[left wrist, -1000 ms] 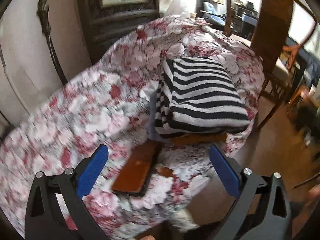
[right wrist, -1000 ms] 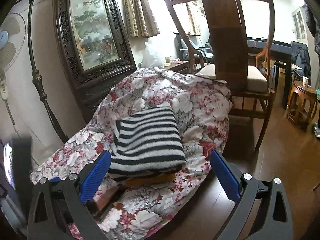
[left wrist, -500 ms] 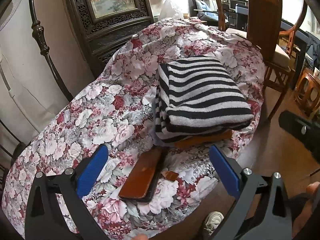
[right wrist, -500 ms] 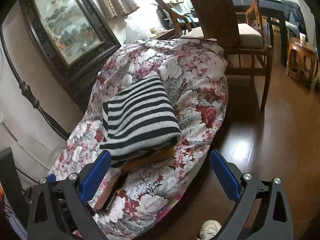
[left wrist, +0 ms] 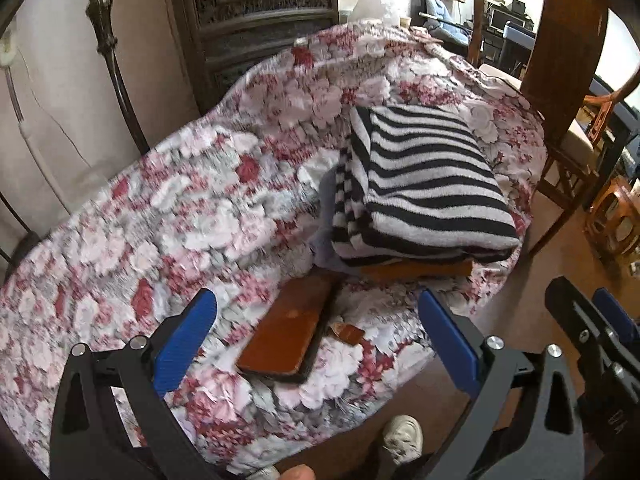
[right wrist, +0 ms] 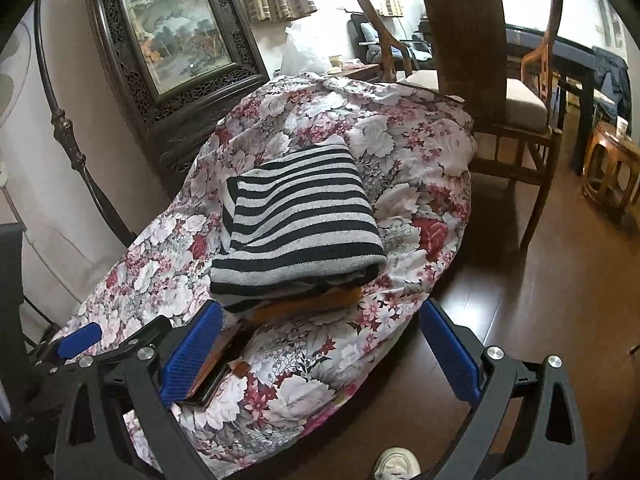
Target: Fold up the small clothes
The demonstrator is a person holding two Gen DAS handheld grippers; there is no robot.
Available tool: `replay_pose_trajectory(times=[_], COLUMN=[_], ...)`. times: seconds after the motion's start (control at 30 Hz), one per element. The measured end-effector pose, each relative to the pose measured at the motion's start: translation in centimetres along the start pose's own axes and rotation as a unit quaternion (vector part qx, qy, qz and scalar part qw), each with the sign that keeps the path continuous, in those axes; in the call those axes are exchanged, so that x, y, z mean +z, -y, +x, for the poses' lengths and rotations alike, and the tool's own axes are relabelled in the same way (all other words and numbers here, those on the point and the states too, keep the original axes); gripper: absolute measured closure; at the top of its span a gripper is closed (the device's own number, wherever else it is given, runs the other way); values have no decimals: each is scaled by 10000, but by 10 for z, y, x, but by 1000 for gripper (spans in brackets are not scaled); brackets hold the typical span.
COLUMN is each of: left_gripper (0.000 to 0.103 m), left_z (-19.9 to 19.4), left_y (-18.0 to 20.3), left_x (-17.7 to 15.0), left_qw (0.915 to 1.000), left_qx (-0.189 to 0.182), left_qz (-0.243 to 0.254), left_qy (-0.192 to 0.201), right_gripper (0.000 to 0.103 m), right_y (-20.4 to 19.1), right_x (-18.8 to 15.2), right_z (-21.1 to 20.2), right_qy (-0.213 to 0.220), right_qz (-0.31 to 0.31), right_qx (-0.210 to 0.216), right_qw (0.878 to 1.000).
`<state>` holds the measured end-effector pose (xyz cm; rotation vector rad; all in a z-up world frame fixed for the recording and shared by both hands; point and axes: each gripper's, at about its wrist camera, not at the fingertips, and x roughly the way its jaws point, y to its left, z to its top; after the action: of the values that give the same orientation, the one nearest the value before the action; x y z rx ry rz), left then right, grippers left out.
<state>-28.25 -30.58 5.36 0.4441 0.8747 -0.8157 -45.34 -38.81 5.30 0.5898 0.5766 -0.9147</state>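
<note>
A folded black-and-white striped garment (left wrist: 424,188) lies on top of a small stack on the floral-covered surface (left wrist: 200,216); it also shows in the right wrist view (right wrist: 300,224). An orange folded piece (left wrist: 416,270) peeks out under it. My left gripper (left wrist: 316,338) is open and empty, held near the front edge, short of the stack. My right gripper (right wrist: 318,350) is open and empty, also short of the stack, above the front edge. The right gripper shows at the right edge of the left wrist view (left wrist: 596,332).
A brown phone case (left wrist: 290,334) lies on the floral cloth just in front of the stack. A wooden chair (right wrist: 496,92) stands beyond the surface to the right. A carved framed picture (right wrist: 180,28) stands behind. Wooden floor (right wrist: 540,280) lies to the right. A shoe (left wrist: 402,438) shows below.
Both grippers have shifted their view slightly while staying open and empty. The right gripper has drawn nearer the left one. The striped stack has not moved.
</note>
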Motion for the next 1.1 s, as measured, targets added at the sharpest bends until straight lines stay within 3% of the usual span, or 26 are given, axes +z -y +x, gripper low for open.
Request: replay_pose_trajectory(times=[0.23,1.1], left_gripper=[5,5], left_z=[-2,-4], left_y=[7,9], left_x=[0,3], left_qw=[9997,9996], left_qx=[159,136], left_qz=[155,156], left_qy=[129,185], right_gripper=[3,3], right_y=[10,6], right_x=[1,-3], right_z=[-1,2], right_qy=[13,-82], right_qz=[171,90], right_qx=[-82,-109], right_qw=[9998,9999])
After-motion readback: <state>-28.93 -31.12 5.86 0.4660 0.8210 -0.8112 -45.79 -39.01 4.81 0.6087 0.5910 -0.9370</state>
